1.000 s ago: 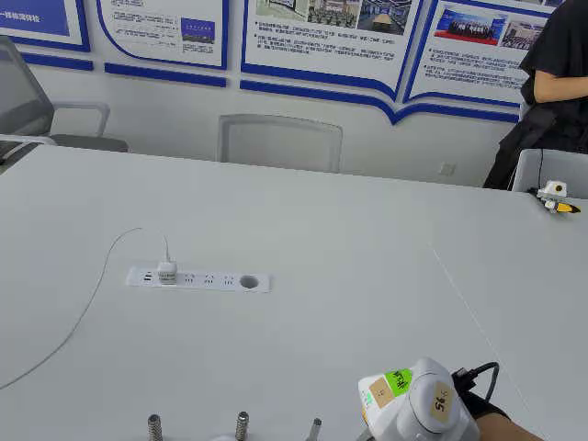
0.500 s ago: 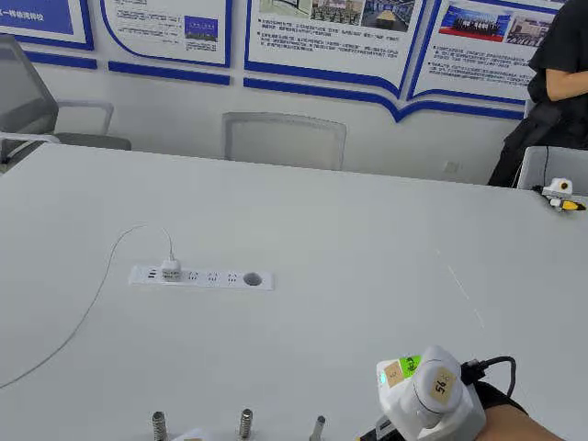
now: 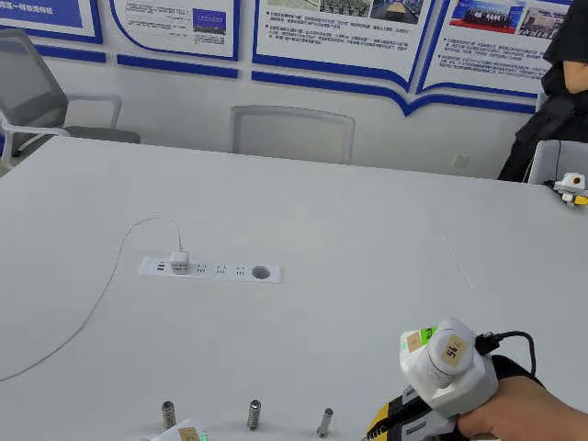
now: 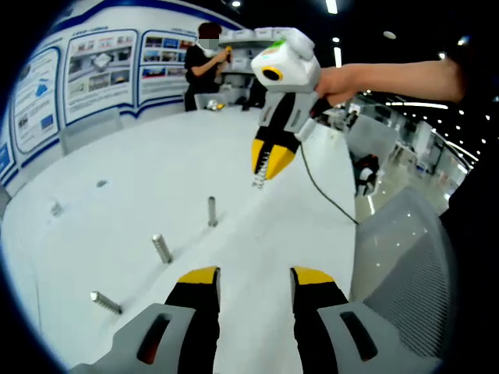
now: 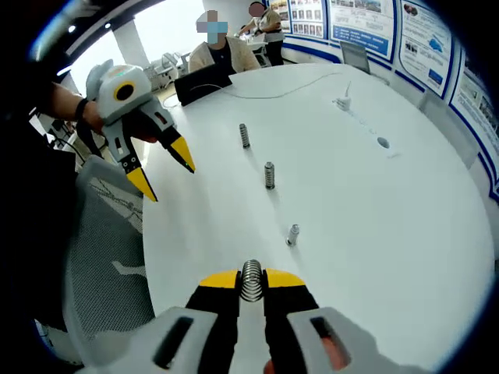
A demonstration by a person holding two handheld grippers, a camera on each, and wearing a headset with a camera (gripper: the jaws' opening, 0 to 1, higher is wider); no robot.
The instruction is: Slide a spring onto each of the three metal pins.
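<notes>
Barely shifted, right hand-held gripper [image 5: 251,282] pinches spring [image 5: 249,277] near edge of table [image 5: 390,210]; left hand-held gripper [image 4: 256,274] gapes.

Three short metal pins stand upright in one row on the white table [image 3: 367,230], a little apart from each other. In the right gripper view, the far pin [image 5: 244,135] and the middle pin [image 5: 270,175] each carry a grey coiled spring around the shaft. The near pin [image 5: 293,234] is bare and smooth. The loose spring [image 5: 249,284], silver, is pinched between the yellow tips of the right gripper [image 5: 250,274], off the table.
</notes>
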